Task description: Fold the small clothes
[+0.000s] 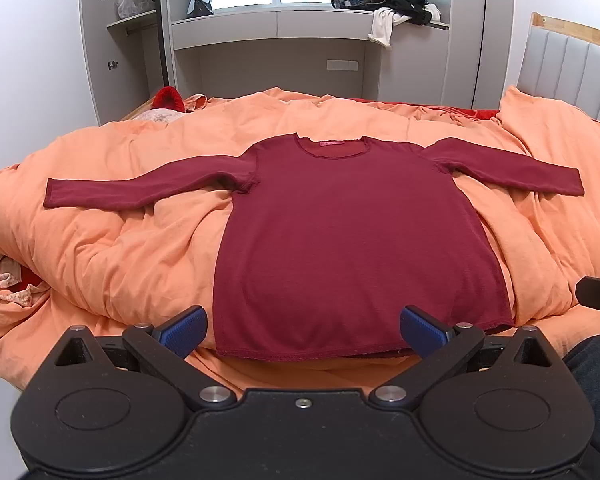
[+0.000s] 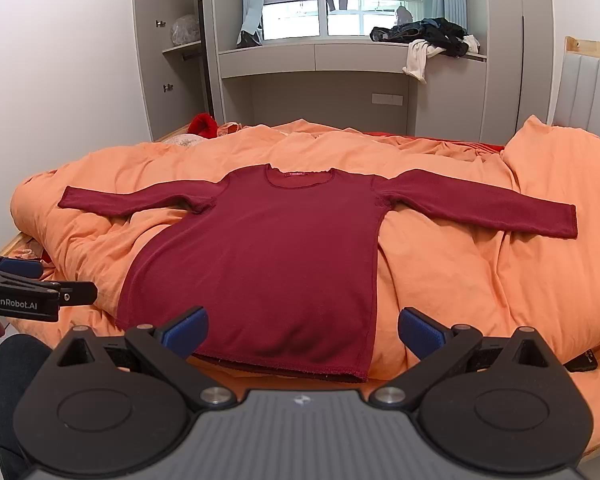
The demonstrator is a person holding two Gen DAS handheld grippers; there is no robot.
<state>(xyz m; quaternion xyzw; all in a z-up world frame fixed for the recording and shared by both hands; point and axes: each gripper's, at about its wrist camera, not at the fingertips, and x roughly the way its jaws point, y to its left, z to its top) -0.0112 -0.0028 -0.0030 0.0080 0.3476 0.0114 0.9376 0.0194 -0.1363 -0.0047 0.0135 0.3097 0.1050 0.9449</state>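
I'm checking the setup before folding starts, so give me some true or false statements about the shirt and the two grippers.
1. The shirt lies flat with both sleeves spread out. True.
2. The left gripper is shut on the hem. False: it is open, holding nothing.
3. The shirt lies on an orange duvet. True.
4. The right gripper is shut on a sleeve. False: it is open, near the hem.
5. The shirt is blue. False: it is dark red.

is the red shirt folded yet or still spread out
Spread out, unfolded: the red shirt lies flat on the orange duvet, both sleeves stretched sideways, hem nearest the grippers.
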